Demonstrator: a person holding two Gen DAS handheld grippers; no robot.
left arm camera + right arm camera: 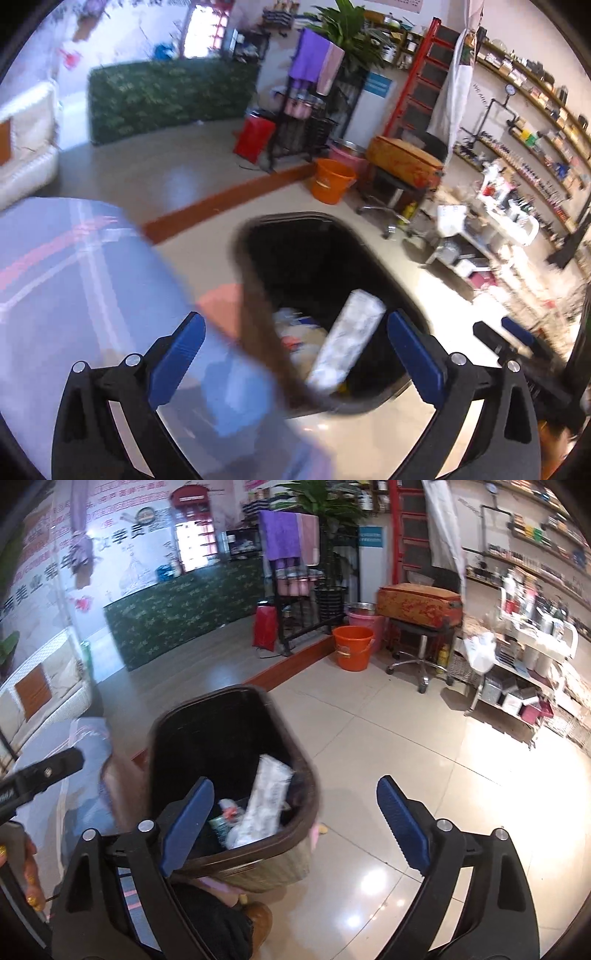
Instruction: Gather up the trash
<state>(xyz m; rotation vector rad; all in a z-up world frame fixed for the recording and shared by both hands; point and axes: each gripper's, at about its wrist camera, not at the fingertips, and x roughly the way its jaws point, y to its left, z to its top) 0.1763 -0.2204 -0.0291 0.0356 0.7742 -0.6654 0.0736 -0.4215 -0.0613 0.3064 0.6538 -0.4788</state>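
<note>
The left gripper (295, 354) is standing wide apart with nothing pinched; the right gripper (295, 823) is likewise gaping and empty; both are hovering over the dark bin (207, 731) on the tiled floor (388, 746); a white wrapper (347, 343) is lying tilted inside it among other scraps; an orange bucket (351, 647) is standing far behind.
</note>
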